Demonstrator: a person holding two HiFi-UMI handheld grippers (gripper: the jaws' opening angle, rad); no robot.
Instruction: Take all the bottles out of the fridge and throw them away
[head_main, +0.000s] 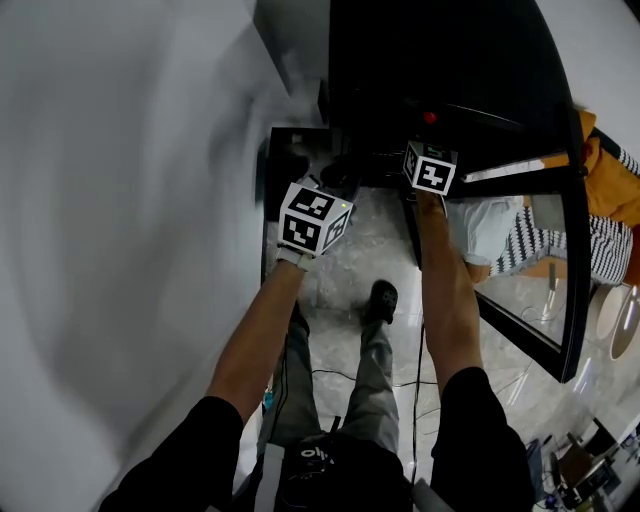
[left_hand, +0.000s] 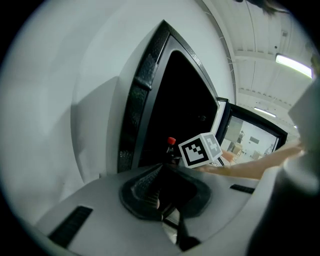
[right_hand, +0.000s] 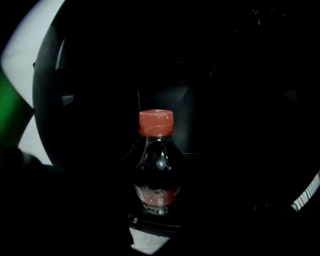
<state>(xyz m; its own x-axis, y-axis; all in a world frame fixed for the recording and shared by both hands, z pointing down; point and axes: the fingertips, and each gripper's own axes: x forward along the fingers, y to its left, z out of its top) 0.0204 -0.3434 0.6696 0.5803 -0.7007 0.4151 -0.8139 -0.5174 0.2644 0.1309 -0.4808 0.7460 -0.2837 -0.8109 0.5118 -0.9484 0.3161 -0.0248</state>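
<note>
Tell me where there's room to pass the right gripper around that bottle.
Free: dark gaps left and right of the bottle, and above its red cap. Nothing crowds it, though much is too dark to judge.

Bottle (right_hand: 157, 170) glossy clear plastic; floor (head_main: 372, 242) polished marbled stone.

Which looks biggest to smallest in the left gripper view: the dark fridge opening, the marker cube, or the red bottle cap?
1. fridge opening
2. marker cube
3. red bottle cap
The cube may sit nearer the camera than the cap, so this ranks apparent size only.
</note>
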